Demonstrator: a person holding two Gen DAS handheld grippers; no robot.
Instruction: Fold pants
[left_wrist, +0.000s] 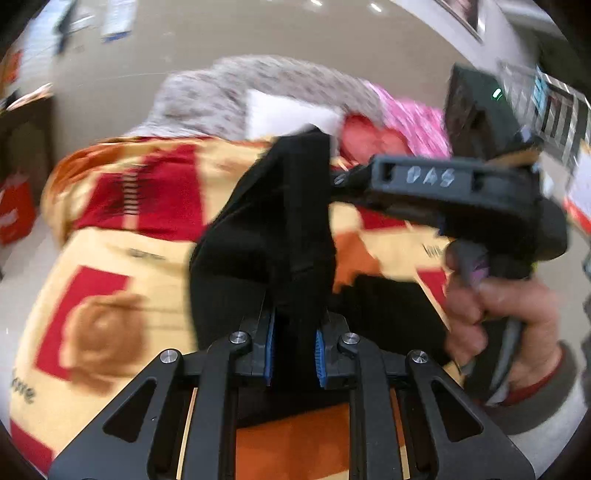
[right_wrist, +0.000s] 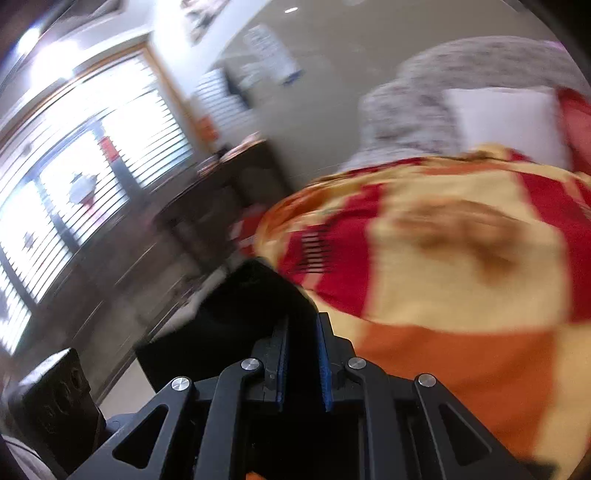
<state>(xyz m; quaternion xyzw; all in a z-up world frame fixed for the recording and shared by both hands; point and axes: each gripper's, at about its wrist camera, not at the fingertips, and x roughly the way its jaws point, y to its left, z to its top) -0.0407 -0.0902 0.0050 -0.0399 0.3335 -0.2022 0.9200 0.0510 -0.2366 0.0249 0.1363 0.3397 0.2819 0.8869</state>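
The black pants (left_wrist: 273, 229) hang lifted above a bed with a red, yellow and orange blanket (left_wrist: 110, 280). My left gripper (left_wrist: 294, 332) is shut on a bunch of the black cloth between its blue pads. My right gripper shows in the left wrist view (left_wrist: 343, 181) at the right, held in a hand, its tip touching the pants' upper edge. In the right wrist view my right gripper (right_wrist: 303, 339) is shut on the black pants (right_wrist: 236, 317), which drape to the left off the blanket (right_wrist: 461, 280). Both views are blurred.
A grey patterned cover (left_wrist: 229, 96), a white pillow (left_wrist: 288, 114) and pink bedding (left_wrist: 410, 122) lie at the head of the bed. A dark bedside table (right_wrist: 221, 195) and a bright window with blinds (right_wrist: 74, 177) stand left of the bed.
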